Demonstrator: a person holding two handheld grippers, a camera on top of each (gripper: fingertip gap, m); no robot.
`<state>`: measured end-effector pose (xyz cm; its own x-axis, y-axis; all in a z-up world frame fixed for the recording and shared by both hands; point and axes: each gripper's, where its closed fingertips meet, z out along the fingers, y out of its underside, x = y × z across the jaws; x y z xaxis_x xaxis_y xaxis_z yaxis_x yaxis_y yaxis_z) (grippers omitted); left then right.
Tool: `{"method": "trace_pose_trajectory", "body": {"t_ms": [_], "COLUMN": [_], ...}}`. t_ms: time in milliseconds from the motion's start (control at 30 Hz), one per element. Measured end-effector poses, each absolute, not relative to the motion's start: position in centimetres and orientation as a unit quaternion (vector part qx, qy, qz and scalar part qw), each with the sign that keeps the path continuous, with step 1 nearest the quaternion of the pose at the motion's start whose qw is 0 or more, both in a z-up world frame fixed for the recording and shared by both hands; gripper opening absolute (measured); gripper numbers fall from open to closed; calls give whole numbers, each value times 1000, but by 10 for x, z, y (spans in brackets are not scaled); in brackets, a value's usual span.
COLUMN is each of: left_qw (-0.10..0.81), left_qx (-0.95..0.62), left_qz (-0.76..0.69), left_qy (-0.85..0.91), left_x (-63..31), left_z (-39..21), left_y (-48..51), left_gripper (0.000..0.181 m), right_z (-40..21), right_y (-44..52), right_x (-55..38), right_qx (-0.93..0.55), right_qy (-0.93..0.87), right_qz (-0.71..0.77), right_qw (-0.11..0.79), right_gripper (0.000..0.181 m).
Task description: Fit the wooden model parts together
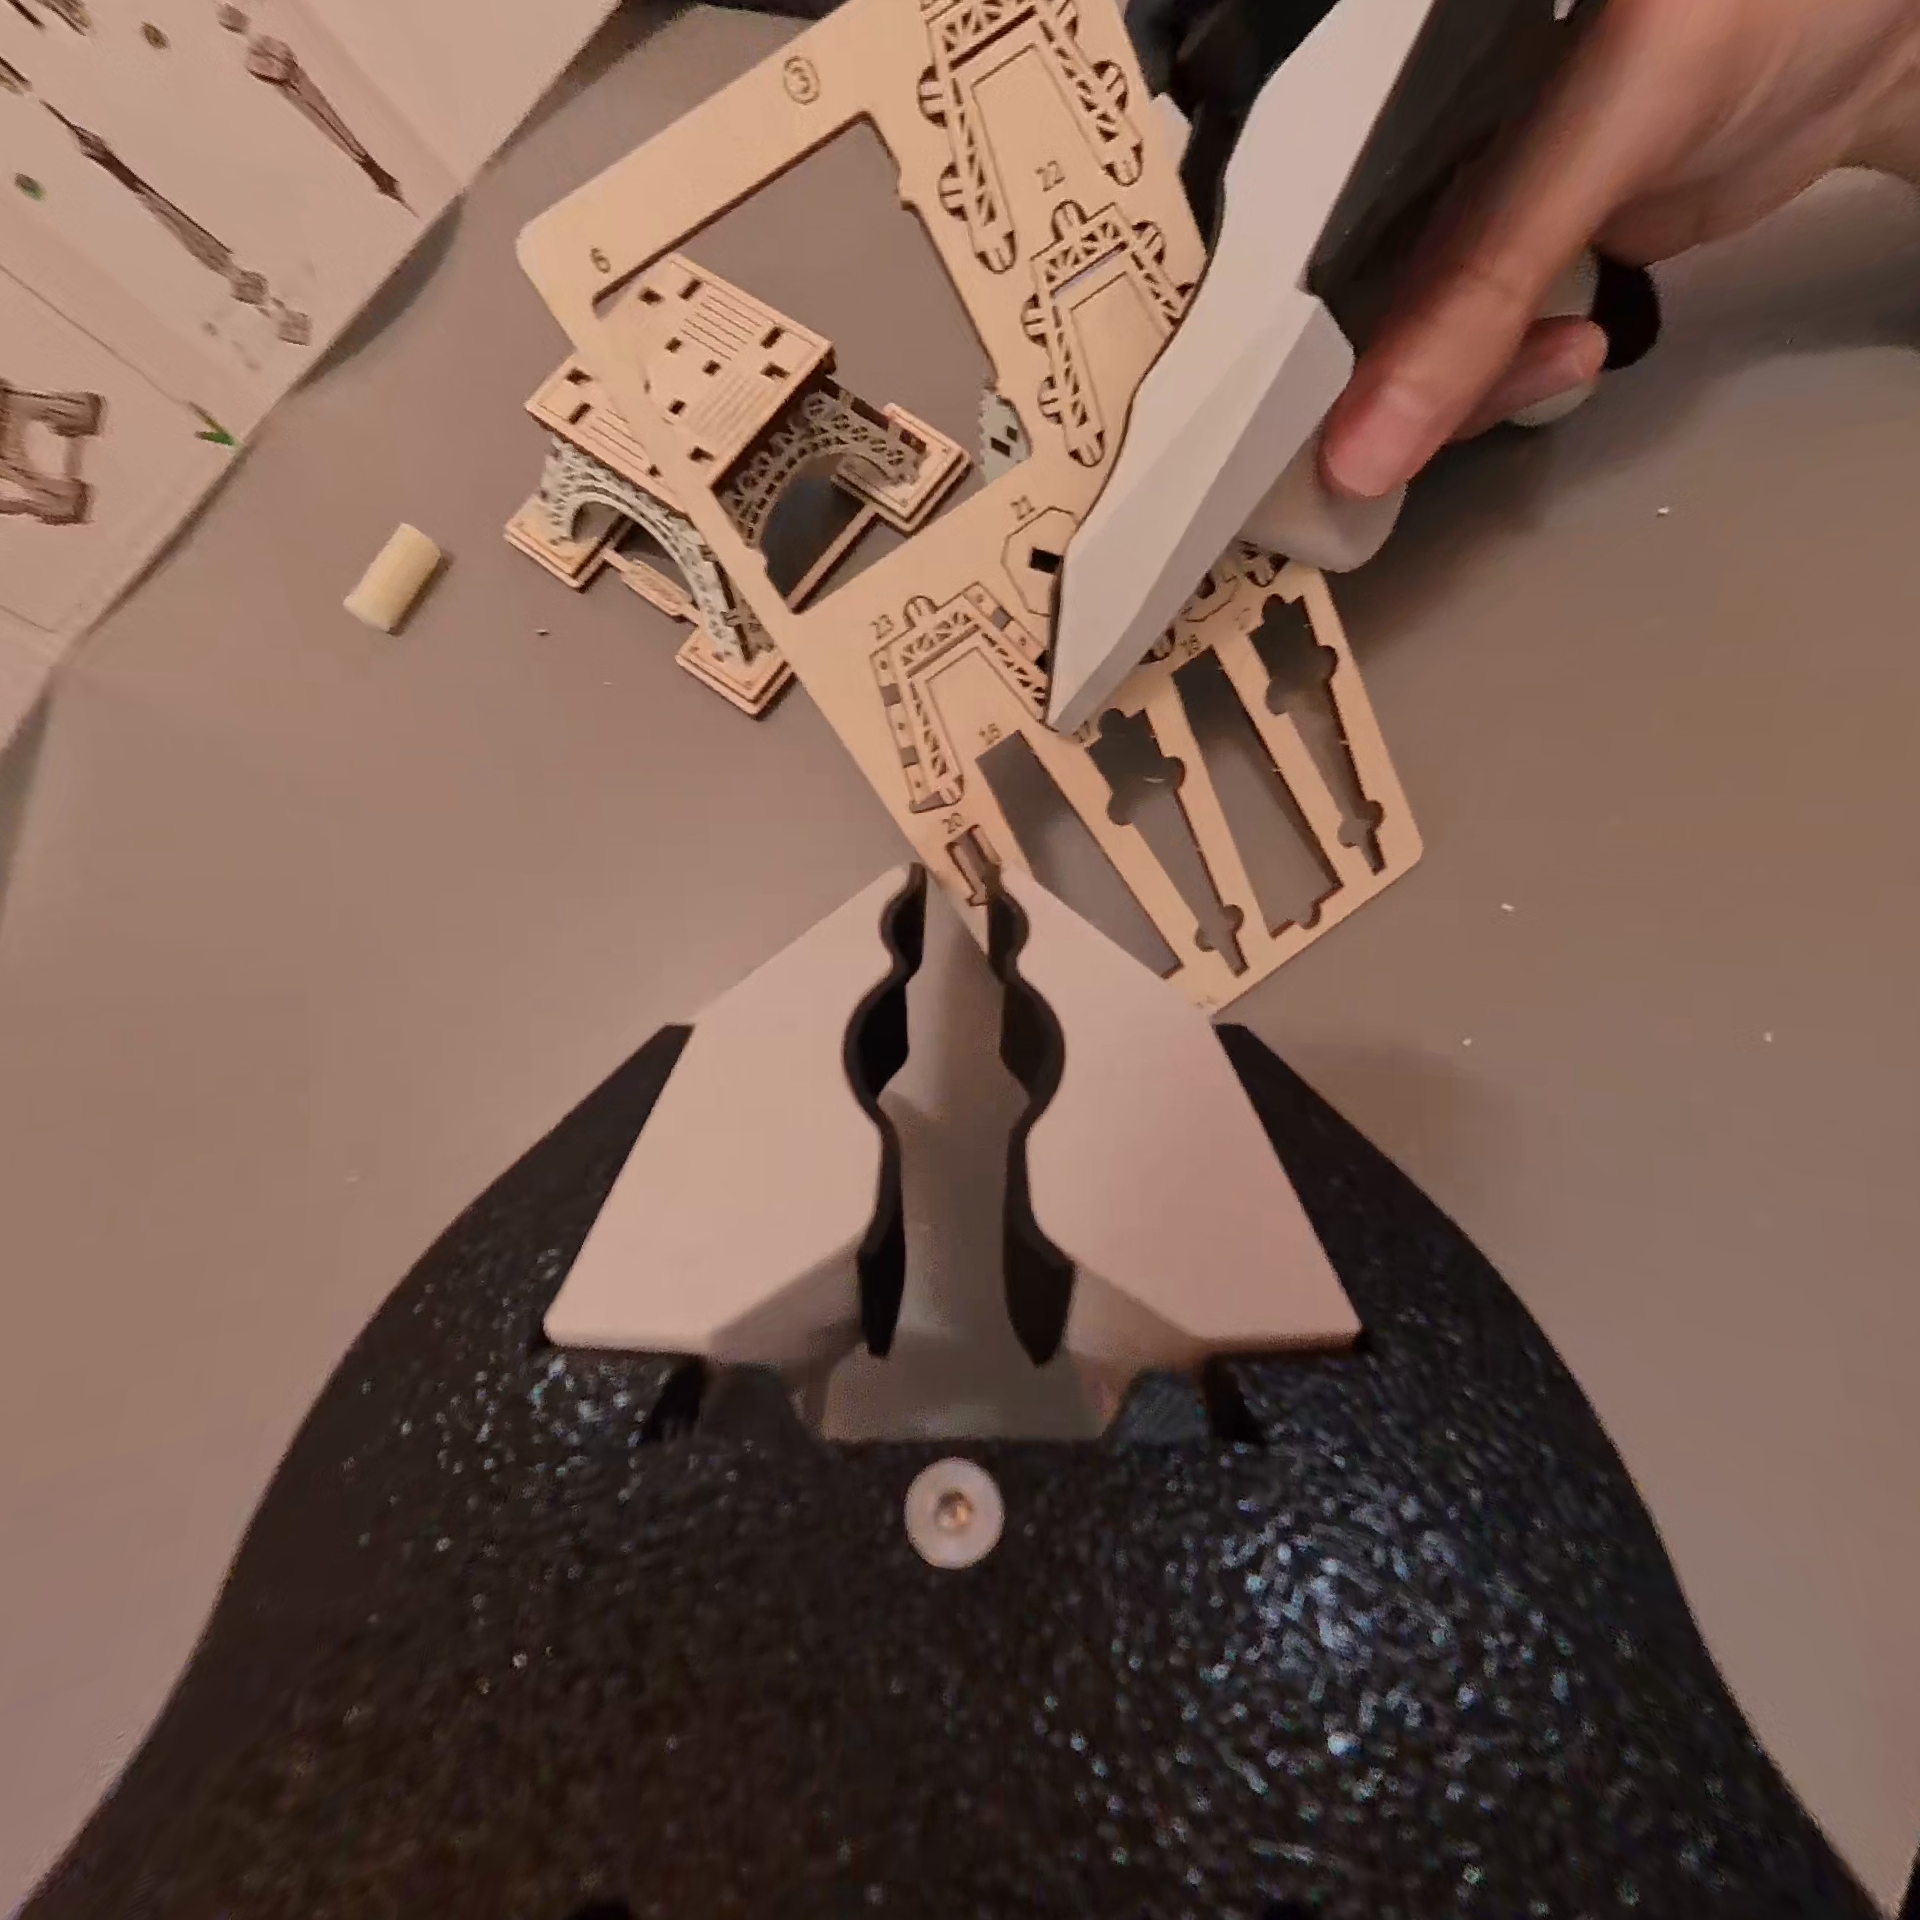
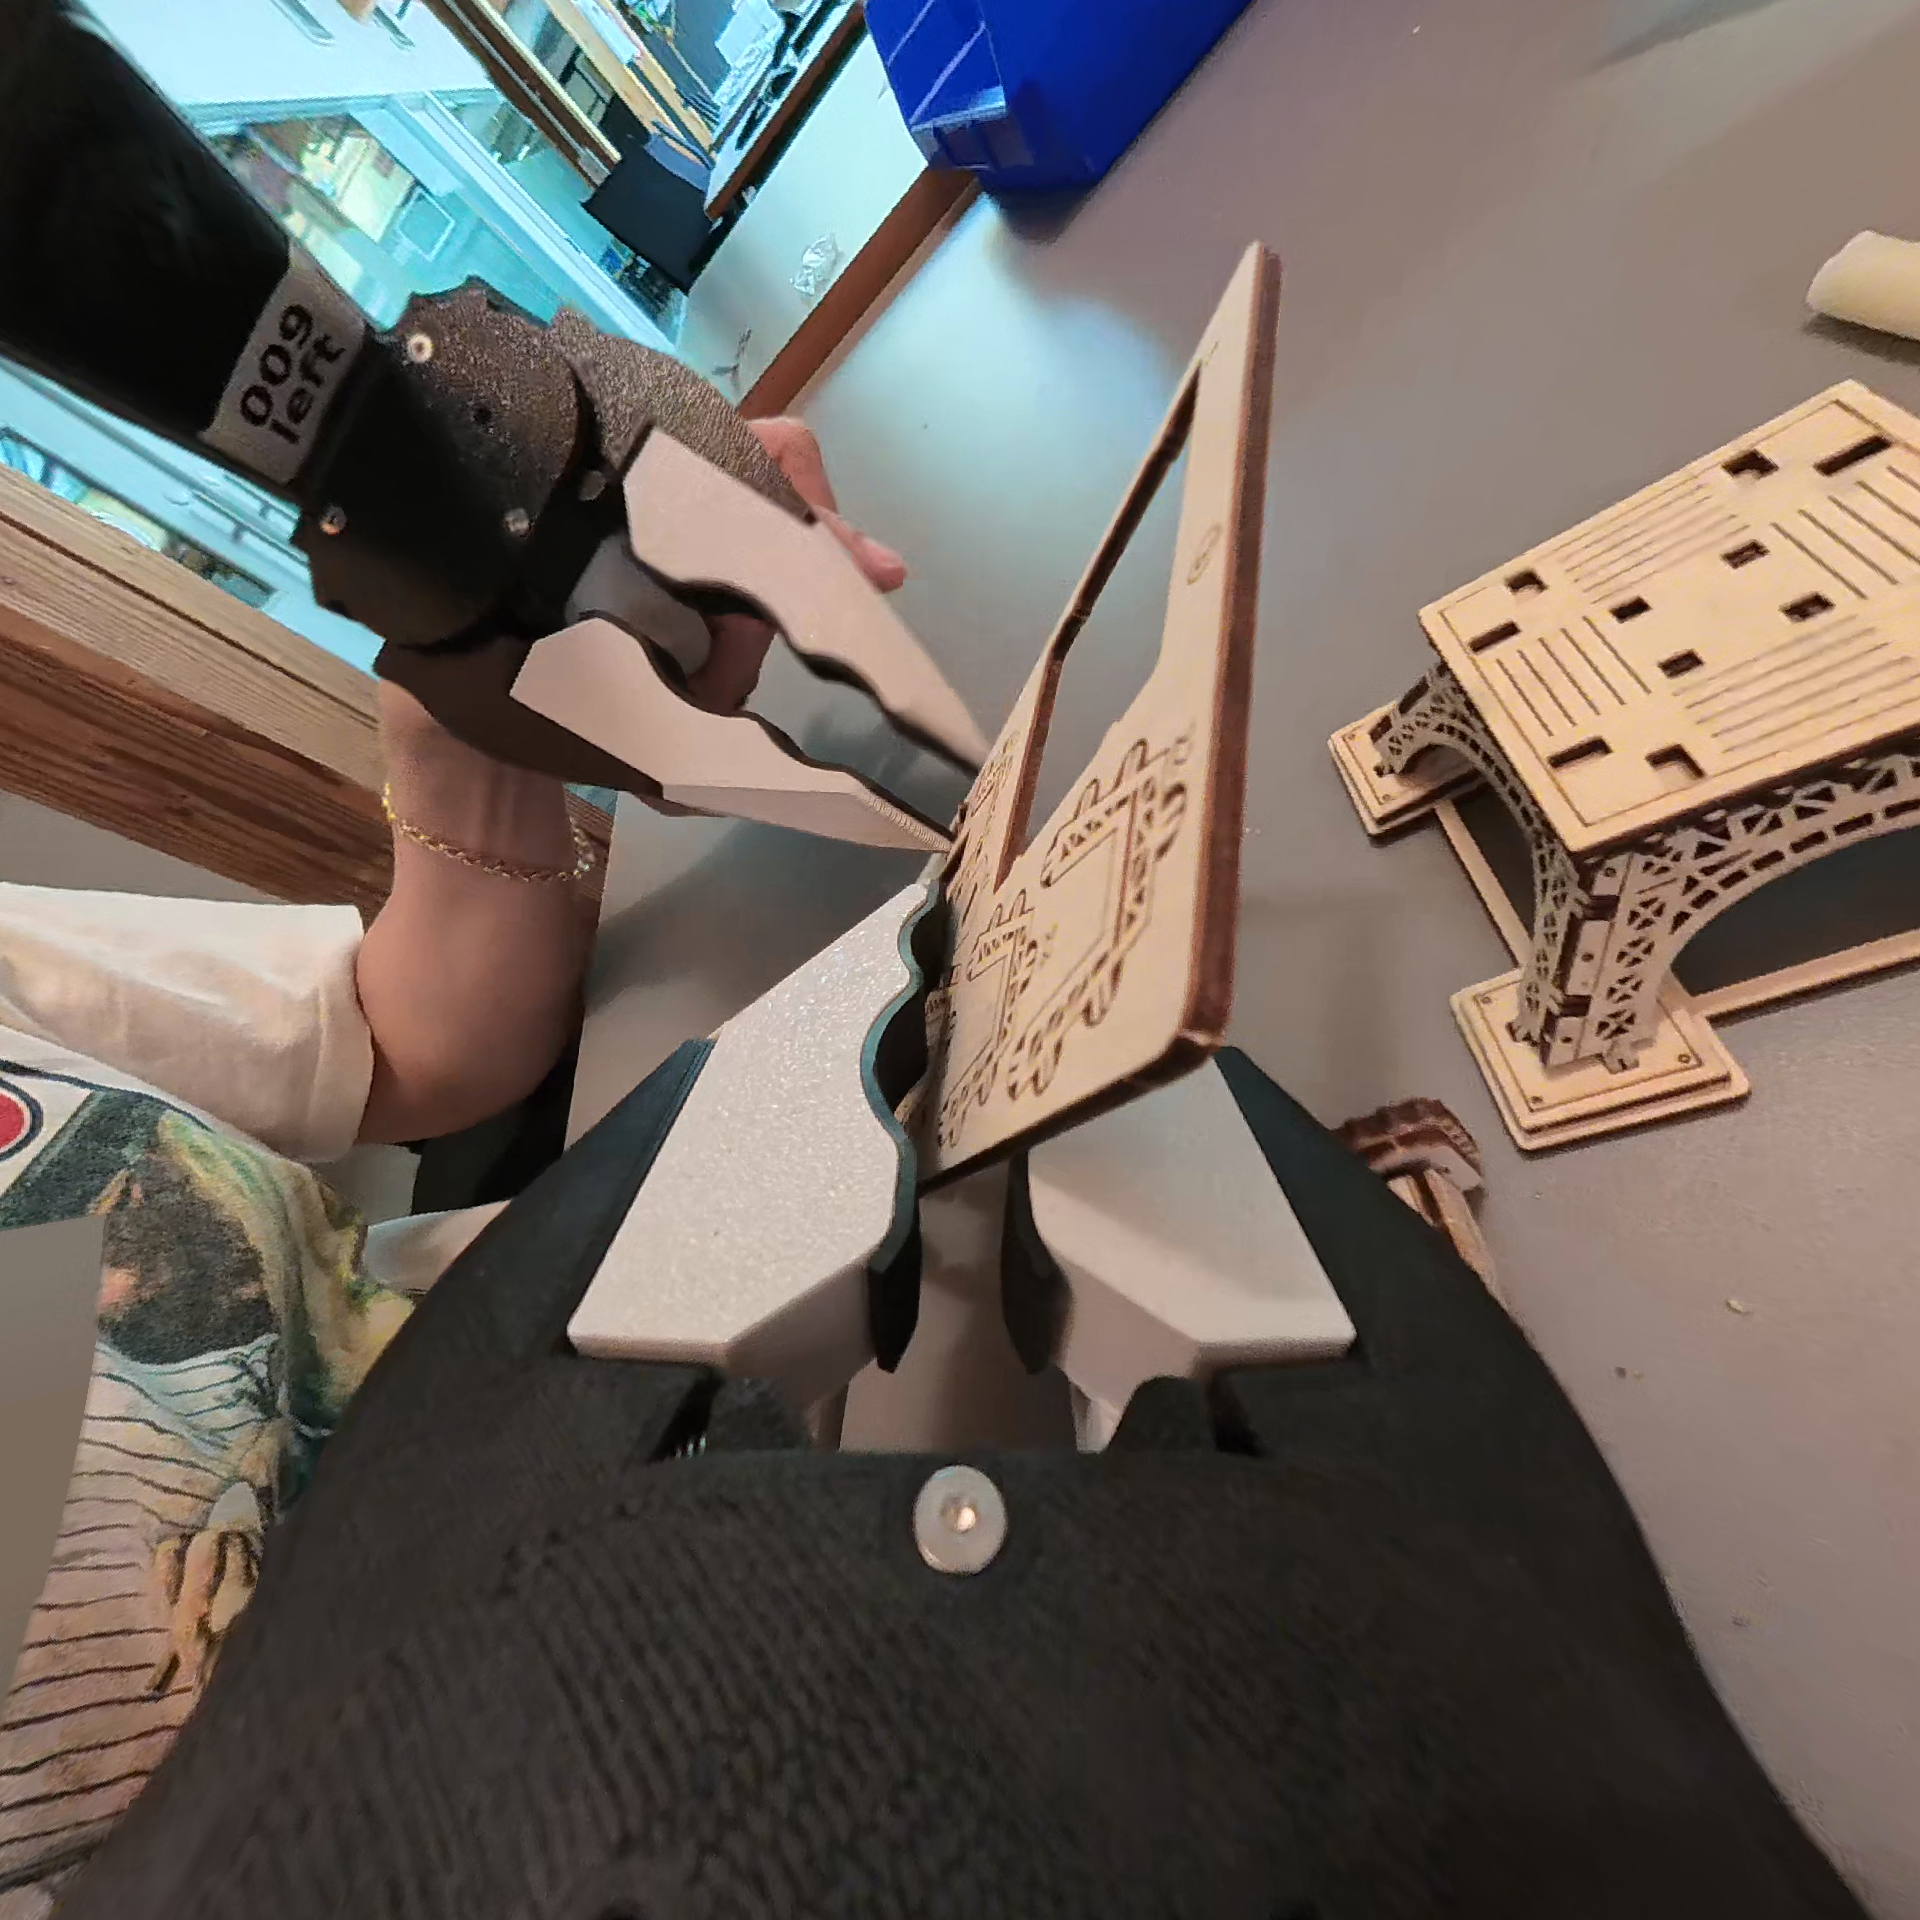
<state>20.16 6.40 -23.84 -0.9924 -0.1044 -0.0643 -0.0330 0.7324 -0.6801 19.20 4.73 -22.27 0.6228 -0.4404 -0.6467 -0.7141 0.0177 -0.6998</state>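
Observation:
A flat wooden parts sheet (image 1: 914, 197) with cut-out tower pieces is held up over the grey table (image 1: 364, 987). My right gripper (image 2: 997, 997) is shut on one end of this sheet (image 2: 1122, 831); it also shows in the left wrist view (image 1: 1101, 675), coming in from the upper right. My left gripper (image 1: 958, 883) has its jaws almost together on a small part (image 1: 971, 857) still in the sheet's lower edge. In the right wrist view the left gripper (image 2: 961, 805) touches the sheet's near edge. A built wooden tower base (image 1: 665, 520) stands on the table behind the sheet (image 2: 1662, 748).
A small cream cylinder (image 1: 393, 577) lies left of the tower base. Printed instruction sheets (image 1: 156, 260) lie at the far left. A loose wooden piece (image 2: 1413, 1153) lies beside my right gripper. A blue bin (image 2: 1039, 83) stands at the table's far end. A person's arm (image 2: 468, 935) is at the left. Both grippers' tips are close together, under 4 cm apart. From either gripper's tips it is about 15 cm to the small cream cylinder (image 1: 393, 577). My right wrist view (image 2: 1871, 283) looks at it from another angle.

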Motion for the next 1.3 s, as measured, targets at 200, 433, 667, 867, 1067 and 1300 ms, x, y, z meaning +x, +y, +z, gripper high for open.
{"method": "trace_pose_trajectory", "body": {"t_ms": [200,433,667,867,1067,1300], "left_qw": [-2,-157,-94,-32,-84,-103], "left_qx": [-90,-61,-6,33,26,38], "left_qz": [-443,-641,-614,-501,-481,-474], "left_qy": [892,749,784,864,872,874], "left_x": [215,202,188,177,169,164], "left_z": [-233,-153,-141,-173,-187,-191], "left_y": [60,84,99,101,100,104], "left_gripper": [30,37,39,34,31,26], "right_z": [-215,-125,-159,-178,-187,-192], "right_y": [44,44,78,88,99,101], "right_x": [194,170,165,169,164,163], "right_qx": [-668,-665,-706,-697,-685,-681], "right_qy": [417,137,-203,-264,-309,-327], "right_qz": [132,-140,-592,-616,-622,-624], "right_qw": [603,720,332,256,220,202], "right_gripper": [2,0,0,0,1,0]}}
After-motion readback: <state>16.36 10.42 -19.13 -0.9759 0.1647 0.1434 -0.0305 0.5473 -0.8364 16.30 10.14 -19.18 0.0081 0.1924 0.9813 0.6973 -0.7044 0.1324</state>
